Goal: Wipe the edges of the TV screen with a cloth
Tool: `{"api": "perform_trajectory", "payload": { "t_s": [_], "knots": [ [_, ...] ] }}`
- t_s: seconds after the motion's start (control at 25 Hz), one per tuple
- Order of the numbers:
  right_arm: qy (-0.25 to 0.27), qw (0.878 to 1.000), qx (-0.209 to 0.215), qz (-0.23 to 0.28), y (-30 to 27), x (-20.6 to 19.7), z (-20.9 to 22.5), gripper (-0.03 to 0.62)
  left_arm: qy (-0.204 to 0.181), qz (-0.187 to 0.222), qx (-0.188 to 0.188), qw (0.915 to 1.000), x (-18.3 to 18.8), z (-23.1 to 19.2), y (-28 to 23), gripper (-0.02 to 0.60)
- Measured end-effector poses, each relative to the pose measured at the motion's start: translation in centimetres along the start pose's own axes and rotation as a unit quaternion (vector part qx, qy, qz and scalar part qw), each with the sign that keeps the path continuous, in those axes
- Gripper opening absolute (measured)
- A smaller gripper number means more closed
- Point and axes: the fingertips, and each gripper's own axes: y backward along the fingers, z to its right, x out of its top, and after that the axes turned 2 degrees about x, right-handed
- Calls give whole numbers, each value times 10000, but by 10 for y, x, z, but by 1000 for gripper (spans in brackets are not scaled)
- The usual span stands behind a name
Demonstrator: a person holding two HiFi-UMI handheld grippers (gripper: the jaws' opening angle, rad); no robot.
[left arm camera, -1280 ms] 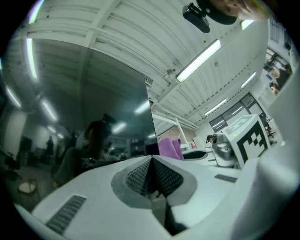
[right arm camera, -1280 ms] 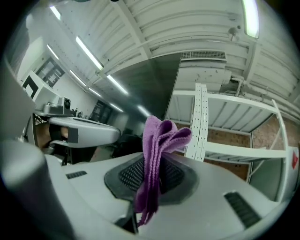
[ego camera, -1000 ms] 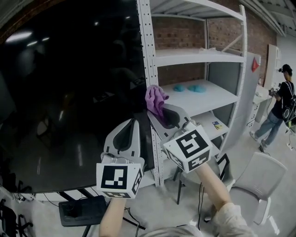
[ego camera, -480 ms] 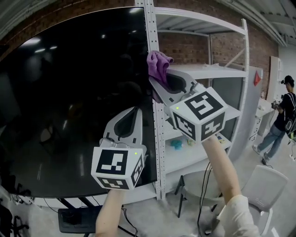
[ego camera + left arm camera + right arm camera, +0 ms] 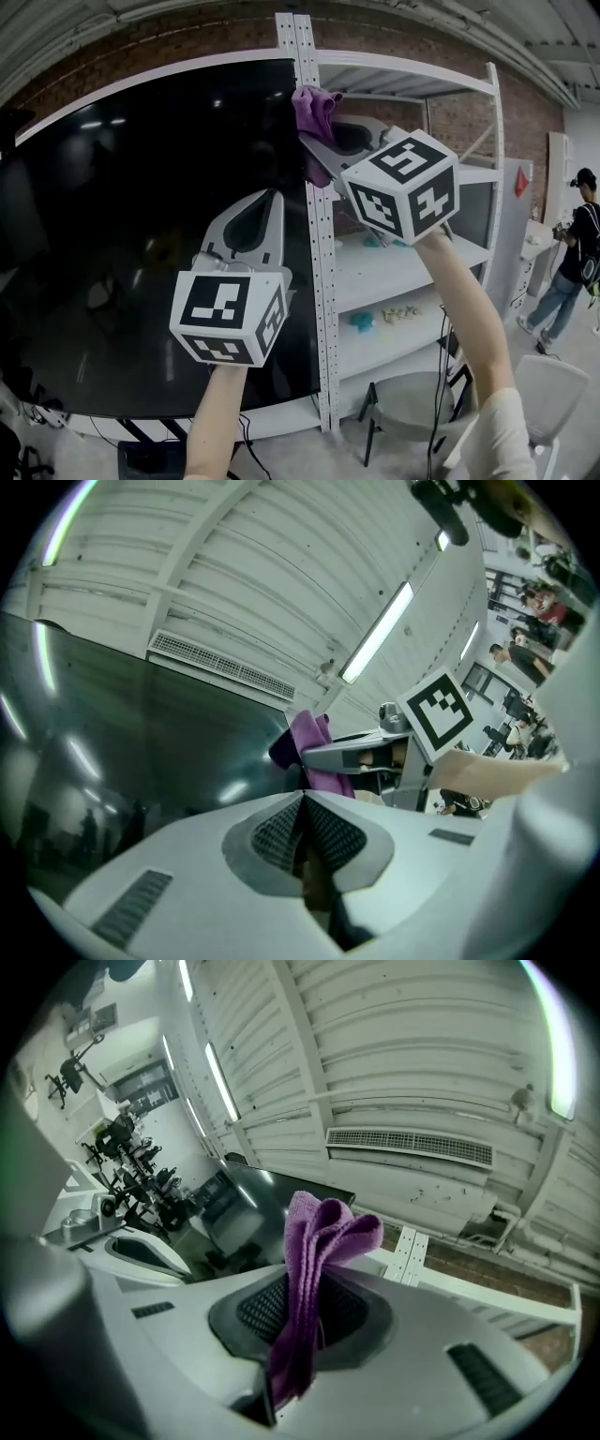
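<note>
A large black TV screen (image 5: 141, 234) fills the left of the head view. My right gripper (image 5: 314, 127) is shut on a purple cloth (image 5: 315, 107), which is held against the screen's right edge close to its top corner. In the right gripper view the cloth (image 5: 314, 1279) stands folded between the shut jaws, with the screen's top corner (image 5: 272, 1194) behind it. My left gripper (image 5: 272, 199) is lower, shut and empty, in front of the screen's right part. The left gripper view shows the cloth (image 5: 314, 752) and the right gripper (image 5: 309, 758) just above it.
A white metal shelving unit (image 5: 412, 272) stands directly right of the screen, its perforated upright (image 5: 314, 244) against the TV edge. Small teal objects (image 5: 361, 321) lie on a shelf. A white chair (image 5: 544, 384) and a person (image 5: 567, 267) are at the far right.
My right gripper has risen with the purple cloth along the screen's right edge, from mid height to near the top corner. The left gripper has stayed about where it was.
</note>
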Motion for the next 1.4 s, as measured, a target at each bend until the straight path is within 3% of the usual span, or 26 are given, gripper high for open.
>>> {"api": "perform_trajectory", "payload": {
  "t_s": [0.28, 0.48, 0.68, 0.8, 0.92, 1.12, 1.28, 1.4],
  "knots": [
    [499, 9982, -313, 93, -8, 43, 26, 57, -179, 179, 25, 9997, 20, 1, -8, 14],
    [638, 9975, -290, 100, -17, 75, 45, 57, -427, 355, 96, 9984, 40, -2, -3, 14],
    [1341, 9907, -230, -43, -24, 95, 48, 57, -495, 418, 221, 9976, 51, -13, 2, 14],
    [2226, 9738, -179, -436, -33, 99, 41, 57, -565, 419, 386, 9968, 53, -24, 7, 14],
    [3141, 9448, 6, -937, -44, 100, 29, 57, -565, 423, 532, 9961, 56, -35, 12, 14],
    [3892, 9042, 368, -1719, -57, 101, 14, 57, -692, 441, 841, 9931, 63, -50, 23, 14],
    [4102, 8896, 535, -1938, -65, 106, 3, 57, -511, 457, 1009, 9925, 67, -69, 39, 14],
    [4150, 8907, 628, -1748, -75, 115, -16, 57, -661, 494, 1264, 9885, 74, -87, 52, 14]
  ]
}}
